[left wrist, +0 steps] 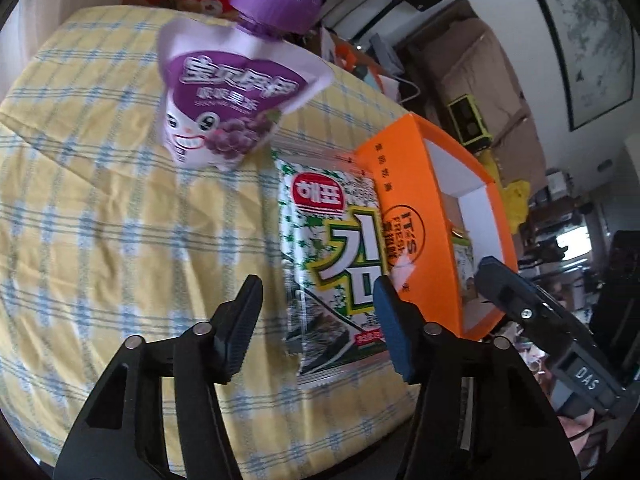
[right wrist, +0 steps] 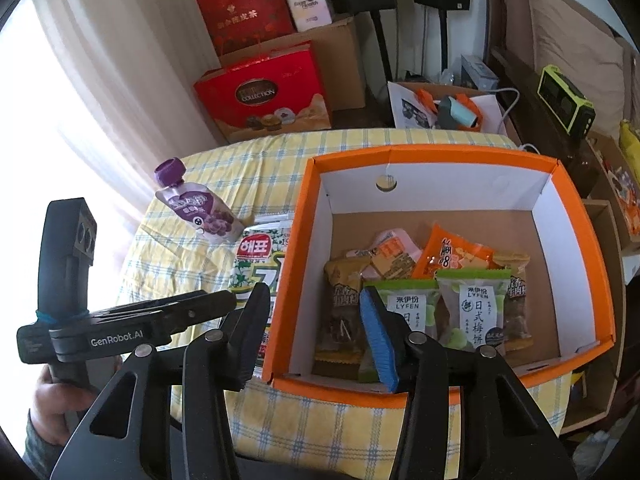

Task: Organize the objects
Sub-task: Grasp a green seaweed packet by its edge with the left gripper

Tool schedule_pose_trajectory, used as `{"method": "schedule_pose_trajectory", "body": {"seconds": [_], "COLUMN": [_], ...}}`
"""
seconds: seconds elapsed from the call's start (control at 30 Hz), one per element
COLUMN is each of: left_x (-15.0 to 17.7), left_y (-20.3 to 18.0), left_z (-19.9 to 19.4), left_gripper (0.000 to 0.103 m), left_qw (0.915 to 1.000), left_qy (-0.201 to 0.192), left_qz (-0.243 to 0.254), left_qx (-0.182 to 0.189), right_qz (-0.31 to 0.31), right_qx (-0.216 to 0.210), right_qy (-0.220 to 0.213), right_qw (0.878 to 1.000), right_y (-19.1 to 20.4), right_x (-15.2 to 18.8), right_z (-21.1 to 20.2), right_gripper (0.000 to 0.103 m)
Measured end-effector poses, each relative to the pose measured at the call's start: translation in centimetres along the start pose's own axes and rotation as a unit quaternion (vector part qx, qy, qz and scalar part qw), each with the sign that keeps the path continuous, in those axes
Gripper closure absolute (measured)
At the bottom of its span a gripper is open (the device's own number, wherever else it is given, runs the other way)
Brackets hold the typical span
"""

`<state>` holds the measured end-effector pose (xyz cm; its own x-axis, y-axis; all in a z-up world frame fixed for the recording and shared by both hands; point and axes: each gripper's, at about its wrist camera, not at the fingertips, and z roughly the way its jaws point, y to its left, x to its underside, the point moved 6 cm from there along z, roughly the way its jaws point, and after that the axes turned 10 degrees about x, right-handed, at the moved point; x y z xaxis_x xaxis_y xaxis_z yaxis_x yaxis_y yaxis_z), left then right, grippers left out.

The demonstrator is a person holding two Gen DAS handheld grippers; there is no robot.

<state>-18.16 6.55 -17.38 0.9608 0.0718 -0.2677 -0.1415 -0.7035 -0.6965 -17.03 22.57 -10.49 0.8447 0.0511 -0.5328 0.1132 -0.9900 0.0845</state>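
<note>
Yellow-checked cloth over the worktop [left wrist: 100,220], with a cluttered living room behind.

Nearest, left gripper [left wrist: 320,324]: jaws about half open and holding nothing, poised over the near end of the seaweed packet [left wrist: 320,220], which lies flat along the outside of the orange box [left wrist: 408,184]. Hard to tell whether the packet's far side is tucked under the box.

Right gripper [right wrist: 312,334]: jaws likewise half open and empty, straddling the box's near left wall, one finger outside and the blue-padded one above the snack packets [right wrist: 472,308] already inside.

Probably the step in hand: picking up the seaweed packet and moving it into the box.
- Go for the packet's free near edge, not the middle. Flat film gives the pads little to bite on.
- Tip one pad under the edge, then close gently. Crushed seaweed sheets are the risk.
- Steady the box with the right jaws on its wall, so a tug on the packet does not drag it.
- Lift clear of the orange rim before swinging across, and drop into the bare cardboard at the far end of the box.

Further off, toward the worktop's far left edge: purple grape pouch [left wrist: 224,96], untouched, likely next.
</note>
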Motion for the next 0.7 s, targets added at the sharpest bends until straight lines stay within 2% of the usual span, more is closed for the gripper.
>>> {"method": "schedule_pose_trajectory", "body": {"seconds": [0.13, 0.3, 0.53, 0.7], "left_x": [0.2, 0.1, -0.3, -0.8], "left_y": [-0.4, -1.1, -2.5, -1.9], "left_z": [0.8, 0.6, -0.5, 0.5], "left_gripper": [0.061, 0.061, 0.061, 0.061], "left_qw": [0.9999, 0.9997, 0.9962, 0.9965], "left_qy": [0.013, 0.011, 0.011, 0.015], "left_qz": [0.001, 0.001, -0.012, -0.021], "left_qx": [0.009, 0.022, 0.086, 0.080], "right_qz": [0.000, 0.001, 0.005, 0.007], "right_qx": [0.000, 0.000, -0.004, -0.008], "right_qy": [0.008, 0.011, 0.013, 0.015], "right_qw": [1.000, 1.000, 1.000, 1.000], "right_y": [0.1, 0.1, -0.1, -0.1], "right_x": [0.3, 0.6, 0.7, 0.7], "right_z": [0.6, 0.8, 0.9, 0.9], "right_gripper": [0.054, 0.054, 0.054, 0.054]}}
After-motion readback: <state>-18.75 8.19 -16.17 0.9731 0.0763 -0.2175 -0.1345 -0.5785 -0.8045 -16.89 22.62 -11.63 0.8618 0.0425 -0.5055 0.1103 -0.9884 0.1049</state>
